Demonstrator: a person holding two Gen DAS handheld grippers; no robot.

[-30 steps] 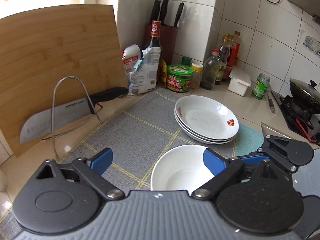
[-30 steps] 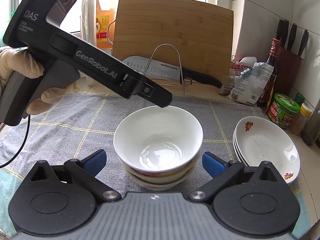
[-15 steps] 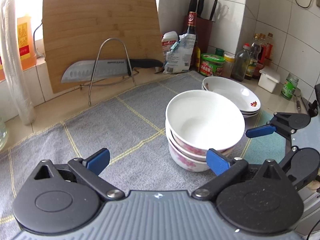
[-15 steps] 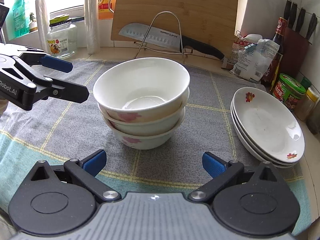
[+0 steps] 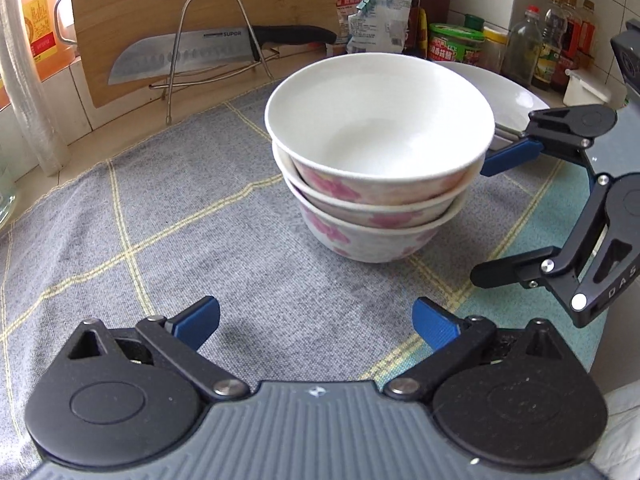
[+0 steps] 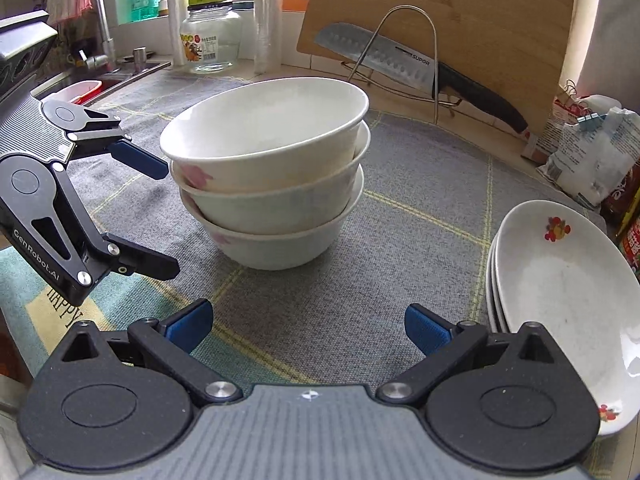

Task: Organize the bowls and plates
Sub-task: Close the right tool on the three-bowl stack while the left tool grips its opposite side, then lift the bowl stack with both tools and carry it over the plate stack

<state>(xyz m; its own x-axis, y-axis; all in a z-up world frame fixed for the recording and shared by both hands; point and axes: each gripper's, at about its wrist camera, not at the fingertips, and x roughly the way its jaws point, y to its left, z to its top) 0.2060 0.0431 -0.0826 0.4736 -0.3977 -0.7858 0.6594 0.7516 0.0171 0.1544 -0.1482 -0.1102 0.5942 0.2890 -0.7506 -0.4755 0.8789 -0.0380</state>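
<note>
Three white bowls with pink flowers [image 5: 376, 184] sit nested in one stack on the grey checked mat [image 5: 160, 220], the top bowl empty. Just beside them three white plates [image 6: 568, 300] lie stacked, the top one apparently empty apart from its red flower print. The left gripper [image 5: 316, 318] hangs low before the bowl stack, fingers spread wide and holding nothing. The right gripper [image 6: 306, 326] faces the stack from the other side, likewise spread and empty.

Three white, pink-flowered bowls [image 5: 380, 168] stand nested upright beside a stack of white plates [image 6: 568, 304].
</note>
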